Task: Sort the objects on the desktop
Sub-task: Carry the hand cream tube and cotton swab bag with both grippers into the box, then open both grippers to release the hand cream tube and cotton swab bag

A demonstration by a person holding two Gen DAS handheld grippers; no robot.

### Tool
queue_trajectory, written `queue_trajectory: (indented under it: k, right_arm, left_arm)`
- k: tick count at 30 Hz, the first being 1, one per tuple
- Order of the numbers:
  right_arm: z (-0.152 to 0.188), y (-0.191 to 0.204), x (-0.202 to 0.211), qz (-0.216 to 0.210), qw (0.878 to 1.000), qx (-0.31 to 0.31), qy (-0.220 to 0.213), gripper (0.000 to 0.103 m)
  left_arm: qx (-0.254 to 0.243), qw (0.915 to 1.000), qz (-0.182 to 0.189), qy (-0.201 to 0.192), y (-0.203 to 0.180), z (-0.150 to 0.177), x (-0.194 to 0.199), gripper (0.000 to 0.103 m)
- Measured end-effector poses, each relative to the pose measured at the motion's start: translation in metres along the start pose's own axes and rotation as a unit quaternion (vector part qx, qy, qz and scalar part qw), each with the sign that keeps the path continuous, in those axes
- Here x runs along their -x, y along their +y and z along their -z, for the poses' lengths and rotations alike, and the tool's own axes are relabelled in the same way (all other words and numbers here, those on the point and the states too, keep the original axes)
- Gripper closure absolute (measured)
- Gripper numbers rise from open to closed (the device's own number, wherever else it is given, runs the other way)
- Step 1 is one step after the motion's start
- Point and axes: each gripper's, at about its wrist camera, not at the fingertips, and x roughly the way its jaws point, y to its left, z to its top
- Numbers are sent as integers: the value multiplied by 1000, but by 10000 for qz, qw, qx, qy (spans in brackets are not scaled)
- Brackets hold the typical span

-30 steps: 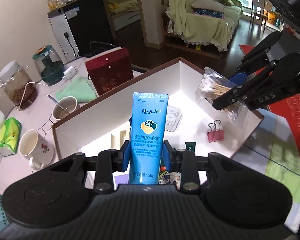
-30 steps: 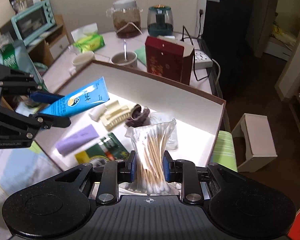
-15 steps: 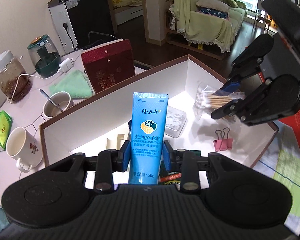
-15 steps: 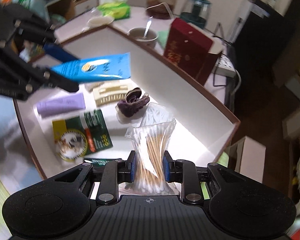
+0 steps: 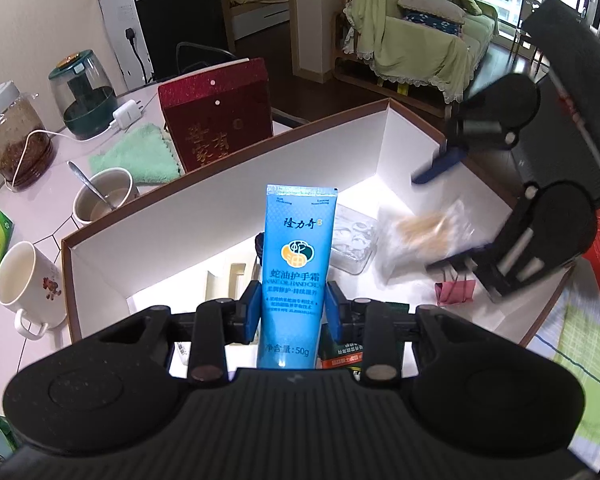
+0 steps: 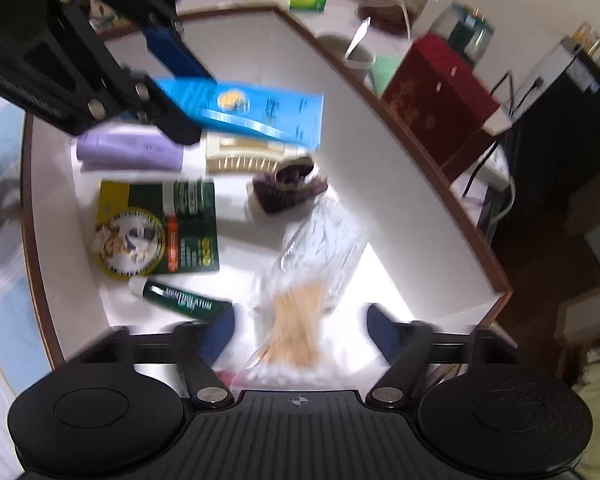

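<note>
Left wrist camera gives me the sharp picture: my left gripper has its jaws clamped on the lower body of a blue hand cream tube, a flat glossy plastic tube standing upright with its crimped end on top, held above the white box. The box is a shallow, brown-edged tray with smooth matte walls. Only this view shows me a pink binder clip on its floor and, outside it, a white mug with a small picture, a cup with a metal spoon, a fuzzy green cloth and a dark red gift box with gold characters.

The right wrist camera is smeared with motion blur, yet it lays the box floor open. My right gripper has its jaws wide apart, and the cotton swab bag, crinkly clear film around pale wooden sticks, sits between them at the near edge; I cannot tell whether it rests on the floor or touches either pad. Beyond it I see a clear plastic case, a dark purple scrunchie, a cream-coloured toothed hair clip, a lavender tube, a green and yellow flat packet and a slim dark green tube with a white cap.
</note>
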Motion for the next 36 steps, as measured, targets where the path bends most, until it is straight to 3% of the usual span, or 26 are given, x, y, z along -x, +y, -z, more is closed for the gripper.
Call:
queue_trajectory:
  k: [36]
  right_arm:
    - [4,-7,25,118,9997,-206,-72,28]
  left_arm:
    - [-45,9997,210,73,-25,-7,-18,72]
